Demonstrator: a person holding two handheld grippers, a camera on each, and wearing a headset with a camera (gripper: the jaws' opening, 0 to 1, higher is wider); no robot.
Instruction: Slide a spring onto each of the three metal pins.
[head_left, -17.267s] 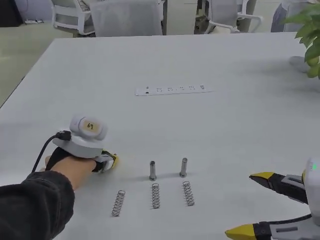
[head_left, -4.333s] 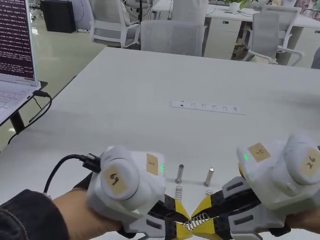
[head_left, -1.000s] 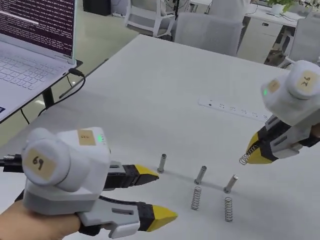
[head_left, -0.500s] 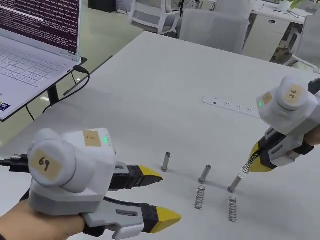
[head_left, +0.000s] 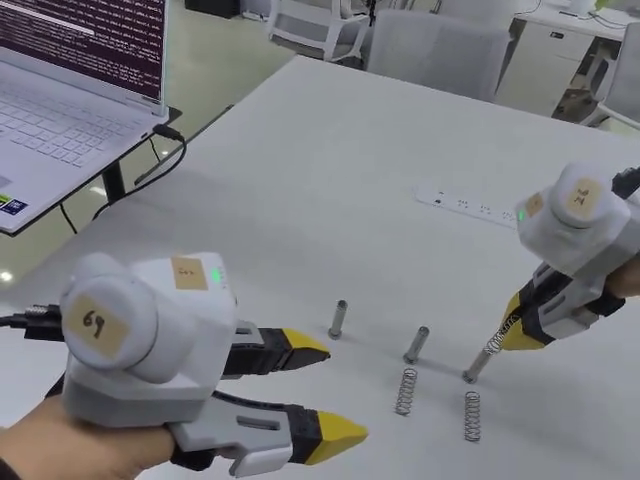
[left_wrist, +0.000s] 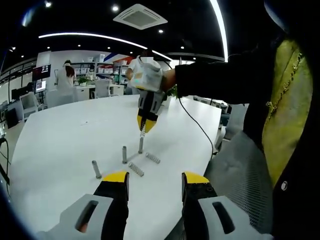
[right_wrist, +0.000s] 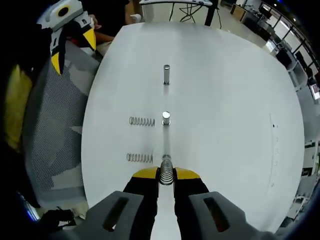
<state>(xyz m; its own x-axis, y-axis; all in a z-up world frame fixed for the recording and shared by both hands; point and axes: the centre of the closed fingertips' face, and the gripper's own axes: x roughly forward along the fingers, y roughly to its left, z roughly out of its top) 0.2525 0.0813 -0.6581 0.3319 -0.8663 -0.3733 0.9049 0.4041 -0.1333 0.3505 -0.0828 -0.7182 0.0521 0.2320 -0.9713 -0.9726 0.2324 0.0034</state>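
Note:
Three metal pins stand in a row on the white table (head_left: 300, 180): left pin (head_left: 338, 318), middle pin (head_left: 416, 344), right pin (head_left: 477, 366). My right gripper (head_left: 512, 338) is shut on a spring (head_left: 498, 340), held slanting, with its lower end at the right pin's top. In the right gripper view that spring (right_wrist: 166, 175) sits between the yellow tips, in line with the middle pin (right_wrist: 166, 118) and the far pin (right_wrist: 166, 74). Two springs (head_left: 406, 390) (head_left: 472, 415) lie flat in front of the pins. My left gripper (head_left: 325, 390) hovers open at the near left.
An open laptop (head_left: 70, 90) sits on a side stand to the left, with a cable (head_left: 165, 160) hanging by the table edge. A white power strip (head_left: 470, 207) lies farther back on the table. Office chairs (head_left: 430, 45) stand beyond it.
My right gripper has come down and to the left with the spring, bringing its lower end to the right pin. The left gripper stays open in much the same place.

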